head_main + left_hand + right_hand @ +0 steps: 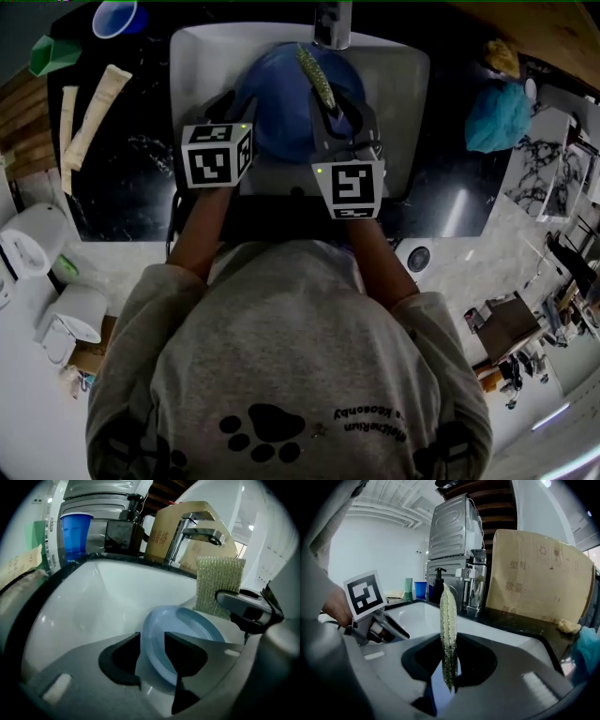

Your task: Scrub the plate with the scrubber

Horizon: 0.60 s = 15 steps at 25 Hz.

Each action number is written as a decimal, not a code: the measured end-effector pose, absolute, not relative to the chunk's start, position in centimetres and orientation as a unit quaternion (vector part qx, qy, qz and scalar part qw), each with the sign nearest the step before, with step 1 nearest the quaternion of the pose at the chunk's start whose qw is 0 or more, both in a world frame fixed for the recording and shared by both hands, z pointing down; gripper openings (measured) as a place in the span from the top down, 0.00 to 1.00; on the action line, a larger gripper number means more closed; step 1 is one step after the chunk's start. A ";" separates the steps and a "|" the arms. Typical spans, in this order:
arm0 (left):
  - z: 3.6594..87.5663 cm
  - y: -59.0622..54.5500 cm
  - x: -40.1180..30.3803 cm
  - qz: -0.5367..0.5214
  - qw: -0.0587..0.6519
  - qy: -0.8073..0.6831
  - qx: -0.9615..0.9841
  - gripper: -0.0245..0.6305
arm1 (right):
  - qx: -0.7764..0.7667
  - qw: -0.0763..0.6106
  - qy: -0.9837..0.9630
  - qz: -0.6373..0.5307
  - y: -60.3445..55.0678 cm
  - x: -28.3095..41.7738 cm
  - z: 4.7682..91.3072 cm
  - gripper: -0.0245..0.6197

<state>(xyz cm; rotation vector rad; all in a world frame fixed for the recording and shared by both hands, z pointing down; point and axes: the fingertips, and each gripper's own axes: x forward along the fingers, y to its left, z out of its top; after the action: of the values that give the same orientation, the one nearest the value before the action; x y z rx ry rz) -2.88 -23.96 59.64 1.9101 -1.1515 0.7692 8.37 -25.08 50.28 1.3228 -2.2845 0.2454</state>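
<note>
blue plate [281, 108] seen in white sink [398, 84], tilted on edge below faucet [331, 23]. left gripper [152, 644] lowered over plate's near rim; jaws held apart, rim caught between them, pads not pressed on it. right gripper [450, 660] clamped on green scrubber [448, 630], which is held upright and edge-on above plate. scrubber also seen flat-on in left gripper view, just beyond plate. blue cup [117, 17] set on dark counter, well apart at left.

Both forearms are extending toward 12 o'clock. Left gripper [152, 644], at 9 o'clock of right gripper [450, 660], is standing jaws apart; right is clamping the scrubber [448, 620].
</note>
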 end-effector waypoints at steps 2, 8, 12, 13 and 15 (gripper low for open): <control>60.4 -23.8 -3.0 0.309 0.392 -0.450 0.740 0.70 | 0.484 0.242 -0.836 0.092 -25.2 8.3 50.5 0.85; 61.8 -23.7 -2.9 0.323 0.404 -0.443 0.732 0.69 | 0.478 0.248 -0.838 0.094 -25.7 8.0 51.3 0.85; 62.2 -23.6 -2.7 0.333 0.406 -0.441 0.728 0.69 | 0.475 0.258 -0.836 0.094 -25.9 8.0 52.2 0.85; 62.4 -23.5 -2.7 0.333 0.409 -0.442 0.725 0.69 | 0.475 0.260 -0.835 0.094 -25.9 8.0 52.5 0.85; 62.7 -23.4 -2.6 0.338 0.412 -0.448 0.718 0.69 | 0.476 0.261 -0.834 0.095 -26.1 8.2 52.8 0.85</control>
<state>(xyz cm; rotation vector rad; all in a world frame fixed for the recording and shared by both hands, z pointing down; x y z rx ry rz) -2.64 -23.44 62.65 1.8066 -1.1268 0.8496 8.18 -26.07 52.76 1.2888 -2.2590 0.2566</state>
